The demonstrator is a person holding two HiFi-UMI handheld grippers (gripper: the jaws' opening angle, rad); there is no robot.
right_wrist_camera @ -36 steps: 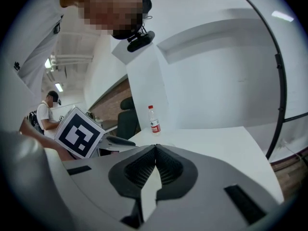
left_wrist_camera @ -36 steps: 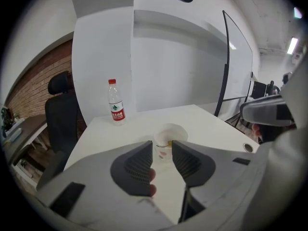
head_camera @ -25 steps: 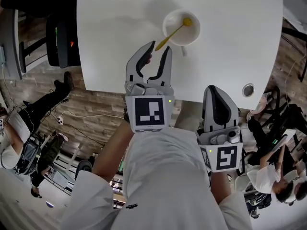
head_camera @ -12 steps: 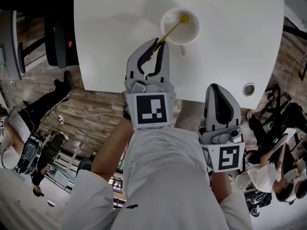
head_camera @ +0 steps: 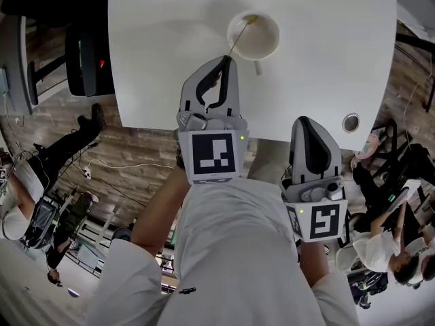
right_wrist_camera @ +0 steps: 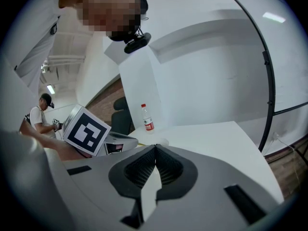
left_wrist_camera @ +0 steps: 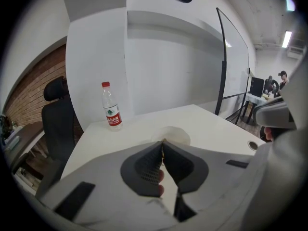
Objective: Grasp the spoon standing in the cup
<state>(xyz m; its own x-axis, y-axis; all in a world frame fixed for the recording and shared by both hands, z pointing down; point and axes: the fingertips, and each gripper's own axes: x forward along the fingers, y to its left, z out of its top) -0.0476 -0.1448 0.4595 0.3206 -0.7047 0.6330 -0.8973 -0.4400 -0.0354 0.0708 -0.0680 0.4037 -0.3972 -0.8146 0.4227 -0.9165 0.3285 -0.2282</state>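
The spoon (head_camera: 239, 38), thin and yellow-handled, leans out of the white cup (head_camera: 276, 41), which stands on the table (head_camera: 163, 60) well in from its near edge. The left gripper (head_camera: 225, 60) has its jaws closing on the handle's upper end, with the tips almost together around it. The grasp appears all but made, though the slender handle is hard to see; only the final squeeze is left. The right gripper (head_camera: 307, 125) waits at the near edge, jaws together and empty. A water bottle (left_wrist_camera: 111, 110) near the far left corner stands well apart, and nothing obstructs.

The cup (head_camera: 266, 43) is viewed steeply from overhead; the bottle (left_wrist_camera: 111, 110) is faced, low, by both gripper views.
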